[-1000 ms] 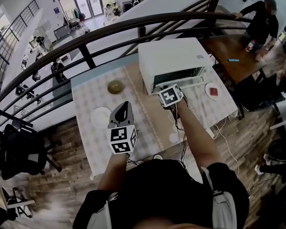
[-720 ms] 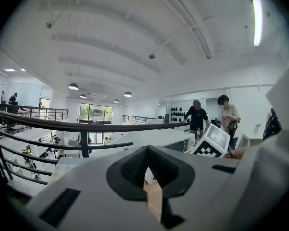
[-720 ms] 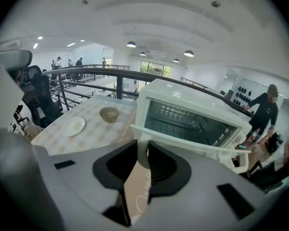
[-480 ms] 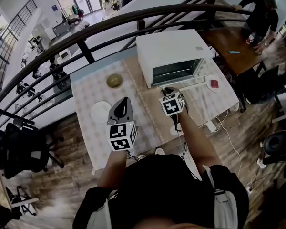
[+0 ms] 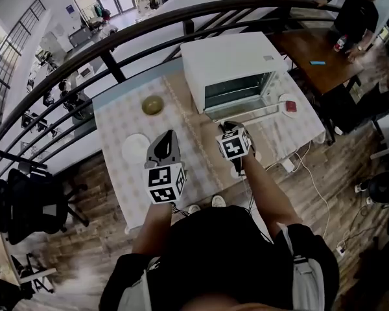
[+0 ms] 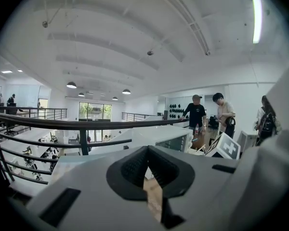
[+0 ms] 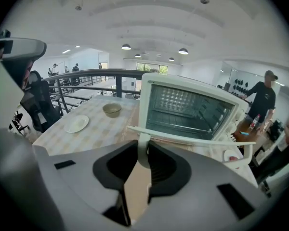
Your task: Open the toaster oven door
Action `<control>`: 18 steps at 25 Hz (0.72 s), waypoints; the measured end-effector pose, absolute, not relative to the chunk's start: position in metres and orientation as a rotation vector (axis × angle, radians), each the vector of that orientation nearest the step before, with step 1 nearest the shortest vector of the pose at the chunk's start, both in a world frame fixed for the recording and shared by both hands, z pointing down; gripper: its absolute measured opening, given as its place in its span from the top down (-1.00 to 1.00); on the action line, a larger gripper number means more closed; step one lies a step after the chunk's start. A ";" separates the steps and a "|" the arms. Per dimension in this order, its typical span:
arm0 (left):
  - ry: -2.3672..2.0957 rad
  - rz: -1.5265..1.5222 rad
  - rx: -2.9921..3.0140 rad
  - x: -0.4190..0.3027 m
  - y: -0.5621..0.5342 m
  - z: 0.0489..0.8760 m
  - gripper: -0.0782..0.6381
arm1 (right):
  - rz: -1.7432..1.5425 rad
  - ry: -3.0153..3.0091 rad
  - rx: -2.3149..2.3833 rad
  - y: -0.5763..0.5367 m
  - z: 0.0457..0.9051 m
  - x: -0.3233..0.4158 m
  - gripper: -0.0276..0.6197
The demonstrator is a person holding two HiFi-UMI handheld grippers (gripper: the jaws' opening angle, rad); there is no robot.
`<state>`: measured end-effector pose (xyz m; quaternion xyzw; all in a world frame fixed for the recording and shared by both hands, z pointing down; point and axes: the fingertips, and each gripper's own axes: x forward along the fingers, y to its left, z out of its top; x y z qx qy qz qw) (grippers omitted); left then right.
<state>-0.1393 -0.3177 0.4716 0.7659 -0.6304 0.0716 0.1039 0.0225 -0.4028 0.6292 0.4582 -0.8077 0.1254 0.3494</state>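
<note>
The toaster oven (image 5: 230, 63) sits at the far edge of the table (image 5: 117, 115), nearer the right side. Its door (image 5: 243, 113) hangs partly open, tipped down toward the person. The right gripper (image 7: 142, 153) is clamped tight on the left end of the door handle (image 7: 197, 138). The left gripper (image 6: 147, 170) is held up over the table, pinched closed with nothing in it. I think the door is light but stiff on its hinge, and its glass could break. The handle is the best place to hold, and a slow pull down looks right.
</note>
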 end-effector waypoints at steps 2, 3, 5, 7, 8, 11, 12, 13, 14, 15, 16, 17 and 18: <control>-1.854 0.216 2.260 -0.137 -0.318 0.473 0.75 | 0.343 -2.090 1.184 -0.396 0.637 0.024 0.68; -1.851 0.219 2.261 -0.136 -0.319 0.474 0.75 | 0.346 -2.088 1.184 -0.392 0.642 0.025 0.68; -1.843 0.228 2.267 -0.132 -0.319 0.474 0.75 | 0.345 -2.085 1.191 -0.385 0.650 0.028 0.68; -1.837 0.234 2.274 -0.130 -0.319 0.474 0.75 | 0.339 -2.083 1.207 -0.380 0.658 0.030 0.68; -1.834 0.237 2.276 -0.128 -0.319 0.474 0.75 | 0.336 -2.080 1.216 -0.377 0.662 0.030 0.68; -1.829 0.243 2.283 -0.126 -0.319 0.473 0.75 | 0.336 -2.072 1.248 -0.369 0.675 0.032 0.68; -1.828 0.245 2.284 -0.125 -0.319 0.473 0.75 | 0.342 -2.070 1.258 -0.367 0.679 0.033 0.68; -1.828 0.247 2.284 -0.124 -0.319 0.473 0.75 | 0.351 -2.070 1.268 -0.364 0.683 0.034 0.69; -1.829 0.248 2.284 -0.123 -0.320 0.473 0.75 | 0.361 -2.071 1.277 -0.362 0.686 0.036 0.69; -1.830 0.250 2.284 -0.122 -0.320 0.473 0.75 | 0.372 -2.075 1.285 -0.361 0.690 0.037 0.69; -1.831 0.253 2.286 -0.120 -0.321 0.473 0.75 | 0.382 -2.080 1.291 -0.359 0.695 0.039 0.69; -1.831 0.256 2.289 -0.119 -0.320 0.472 0.75 | 0.391 -2.084 1.295 -0.358 0.699 0.040 0.69; -1.830 0.259 2.292 -0.118 -0.320 0.472 0.75 | 0.398 -2.086 1.299 -0.356 0.703 0.041 0.69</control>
